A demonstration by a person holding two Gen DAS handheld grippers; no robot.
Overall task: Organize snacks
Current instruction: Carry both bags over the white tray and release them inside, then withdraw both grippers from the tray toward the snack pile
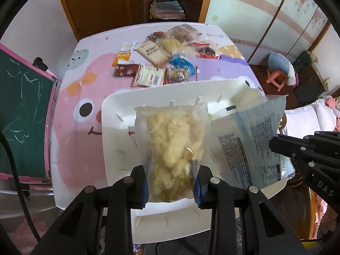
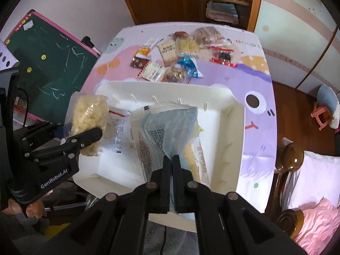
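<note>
A white plastic tray (image 2: 231, 148) with raised walls and small slots sits at the near edge of the bench (image 2: 259, 80), one corner jutting past that edge; its right half lies bare, while packets cover part of its floor near the left and middle. Over the tray's left part, the left gripper (image 1: 171, 188) is pinched on the lower end of a clear, crinkly bag of pale yellow crumbly snack (image 1: 173, 146), the blue pads pressing its sides so the bag stands up between the fingers. Just to its right, the right gripper (image 2: 171, 159) has its jaws pressed together on a corner of a flat, pale blue foil packet with printed text (image 2: 165, 127), which hangs over the tray's middle, above a yellowish packet (image 2: 198, 159) lying in the tray. The two held packs are near each other but apart. Beyond the tray's far wall, a strip of cartoon-printed pink and purple bench cover shows, then a loose heap of wrapped snacks (image 2: 174, 57) across the far half of the bench: glossy red, blue, orange and clear wrappers, some overlapping. To the left of the bench stands a green chalkboard (image 2: 57, 63) with a pink frame; to the right, wooden floor (image 2: 297, 99) lies open.
</note>
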